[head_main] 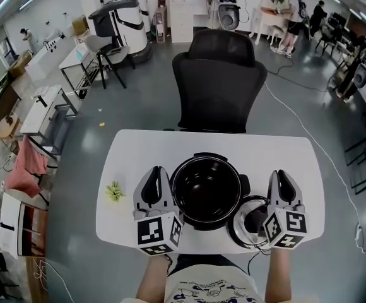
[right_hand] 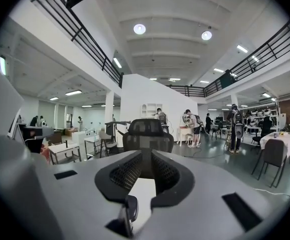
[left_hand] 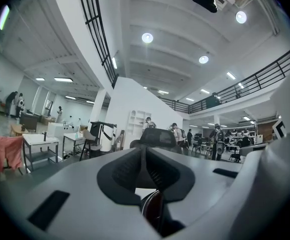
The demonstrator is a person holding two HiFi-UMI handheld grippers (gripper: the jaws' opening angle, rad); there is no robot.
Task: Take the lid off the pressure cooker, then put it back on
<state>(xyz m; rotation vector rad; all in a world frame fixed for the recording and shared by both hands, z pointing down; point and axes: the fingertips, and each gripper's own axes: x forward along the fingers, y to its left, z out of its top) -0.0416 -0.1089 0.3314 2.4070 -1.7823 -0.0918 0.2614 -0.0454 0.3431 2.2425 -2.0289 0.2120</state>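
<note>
Black inside and open at the top, the pressure cooker [head_main: 206,191] sits in the middle of the tabletop [head_main: 145,150] with its lid [head_main: 249,226] off. The round lid lies flat just right of the pot, dark knob up, against the inner side of the right claw [head_main: 283,175] and nearer the person than its tips. The right hand is plainly closer. That claw stands slightly apart, gripping nothing. The left claw [head_main: 156,172], by the pot's other flank, is closed and empty.
</note>
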